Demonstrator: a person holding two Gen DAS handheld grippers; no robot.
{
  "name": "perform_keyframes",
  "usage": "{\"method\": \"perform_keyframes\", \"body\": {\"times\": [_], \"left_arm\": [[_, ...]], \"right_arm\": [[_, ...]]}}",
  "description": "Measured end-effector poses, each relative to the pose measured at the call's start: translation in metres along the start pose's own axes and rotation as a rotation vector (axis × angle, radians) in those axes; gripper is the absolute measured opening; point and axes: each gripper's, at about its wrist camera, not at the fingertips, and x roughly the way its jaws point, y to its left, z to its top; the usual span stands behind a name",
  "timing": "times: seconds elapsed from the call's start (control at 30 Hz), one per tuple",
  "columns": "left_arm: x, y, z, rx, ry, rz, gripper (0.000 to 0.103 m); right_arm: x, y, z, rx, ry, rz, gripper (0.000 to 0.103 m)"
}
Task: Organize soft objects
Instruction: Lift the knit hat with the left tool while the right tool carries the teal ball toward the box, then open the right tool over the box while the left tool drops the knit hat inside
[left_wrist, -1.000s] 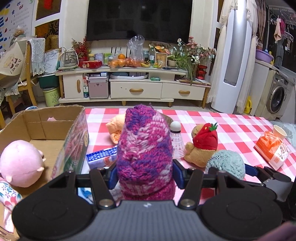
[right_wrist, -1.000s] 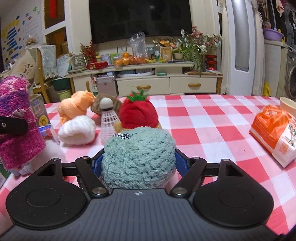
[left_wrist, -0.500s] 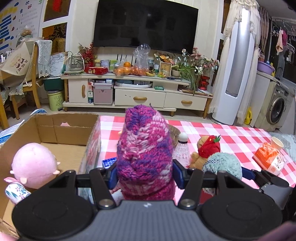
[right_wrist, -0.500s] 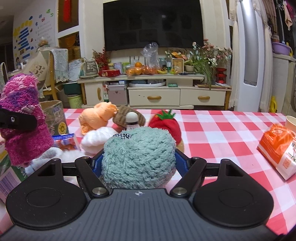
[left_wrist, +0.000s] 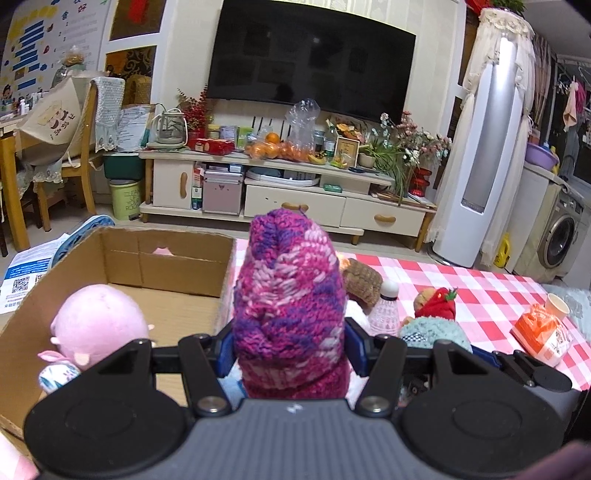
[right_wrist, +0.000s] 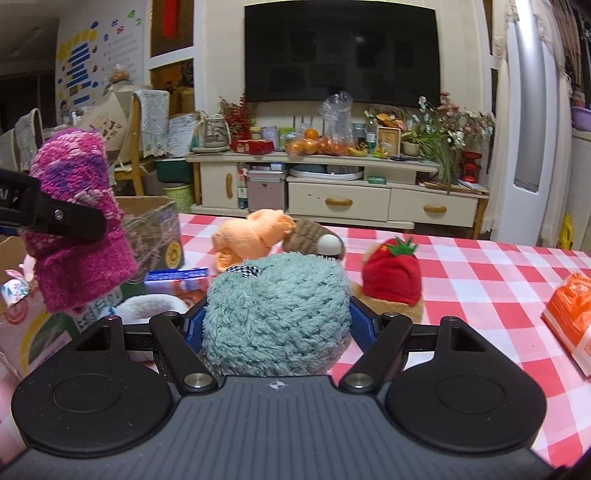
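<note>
My left gripper (left_wrist: 290, 349) is shut on a pink and purple knitted hat (left_wrist: 290, 295), held upright above the table beside an open cardboard box (left_wrist: 166, 266). A pink plush toy (left_wrist: 98, 328) sits in the box at its near left. My right gripper (right_wrist: 277, 321) is shut on a fluffy teal hat (right_wrist: 277, 310), lifted off the checked cloth. From the right wrist view the knitted hat (right_wrist: 77, 236) and the left gripper's finger (right_wrist: 59, 218) show at far left. An orange knit (right_wrist: 255, 232), a brown hat (right_wrist: 310, 236) and a bear in a strawberry hat (right_wrist: 391, 273) lie on the table.
A red and white checked tablecloth (right_wrist: 480, 273) covers the table. An orange packet (right_wrist: 572, 314) lies at the right, with a paper cup (left_wrist: 556, 306) near it. A shuttlecock (left_wrist: 386, 306), a blue packet (right_wrist: 177, 280) and a white fluffy item (right_wrist: 147, 306) lie in the middle. A TV stand (left_wrist: 288, 188) stands beyond.
Both grippers have risen and shifted left with their hats. The box now fills more of the left wrist view, and the table items sit lower and farther off.
</note>
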Motion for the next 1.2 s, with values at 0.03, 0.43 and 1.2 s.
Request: {"method": "perform_keyframes", "body": {"times": [0.03, 0.43, 1.2], "left_arm": [[-0.001, 0.002, 0.001, -0.005, -0.002, 0.001, 0.057], [-0.015, 0.031, 0.007, -0.061, -0.038, 0.02, 0.057], [-0.033, 0.101, 0.018, -0.203, -0.115, 0.178, 0.057]], "right_arm": [[-0.001, 0.002, -0.001, -0.005, -0.001, 0.004, 0.093], [-0.009, 0.041, 0.015, -0.069, -0.032, 0.065, 0.093], [-0.009, 0.105, 0.048, -0.168, -0.101, 0.248, 0.093]]}}
